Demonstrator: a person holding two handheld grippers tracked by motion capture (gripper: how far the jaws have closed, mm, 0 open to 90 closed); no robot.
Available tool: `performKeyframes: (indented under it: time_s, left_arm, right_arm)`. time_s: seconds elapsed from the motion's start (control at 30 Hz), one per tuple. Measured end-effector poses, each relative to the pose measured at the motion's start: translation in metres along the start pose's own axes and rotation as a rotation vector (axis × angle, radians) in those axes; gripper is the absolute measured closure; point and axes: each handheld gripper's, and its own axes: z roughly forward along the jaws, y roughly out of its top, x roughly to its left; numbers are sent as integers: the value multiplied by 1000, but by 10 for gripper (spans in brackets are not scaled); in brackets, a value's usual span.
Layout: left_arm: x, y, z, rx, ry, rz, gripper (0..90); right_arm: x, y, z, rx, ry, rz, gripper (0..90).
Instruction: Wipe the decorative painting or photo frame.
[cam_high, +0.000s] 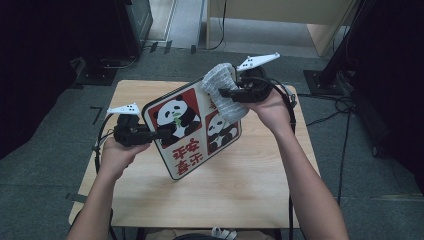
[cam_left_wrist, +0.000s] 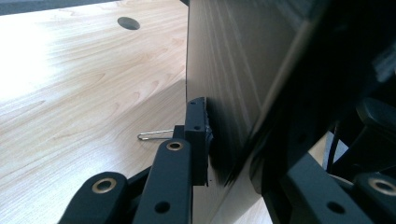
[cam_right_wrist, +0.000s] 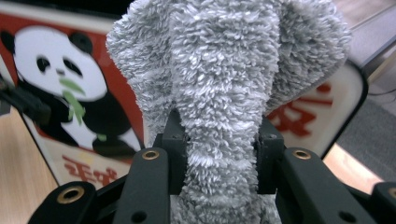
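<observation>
Seen from the high view, a rectangular panda-printed board with red panels, a white border and red characters (cam_high: 192, 127) is held tilted above the pale wooden worktop (cam_high: 240, 185); its left edge is clamped by the left tool (cam_high: 159, 133), whose jaws are closed onto it; the left hand (cam_high: 117, 155) is wrapped around that tool's black body. In the left gripper view, one black jaw pad is pressed flat against the board's plain back face (cam_left_wrist: 224, 70), the board's edge being held between the jaws; a small metal wire clip (cam_left_wrist: 154, 135) is seen lying on the worktop beyond, and a round hole (cam_left_wrist: 129, 23) is set in the worktop farther off. A grey fluffy microfibre cloth (cam_high: 222, 92) is held by the right tool (cam_high: 226, 93) against the board's upper right part; in the right gripper view the cloth (cam_right_wrist: 224, 93) is pinched between both jaws, bunched above them, with the printed face of the board (cam_right_wrist: 60, 84) just behind it. The right hand (cam_high: 270, 107) is seen gripping that tool from the right.
</observation>
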Motion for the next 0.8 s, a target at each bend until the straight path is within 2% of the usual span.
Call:
performKeyframes:
  time_s: [0.27,0.5,0.8]
  left_arm:
    - [1,0,0,-2,-11,2,774]
    - [1,0,0,1,-16,13,774]
    - [2,0,0,1,-19,15,773]
  right_arm:
    - [4,18,10,-20,2,-10,656]
    - [2,17,19,-16,3,-2,657]
    - [2,16,20,-7,5,4,659]
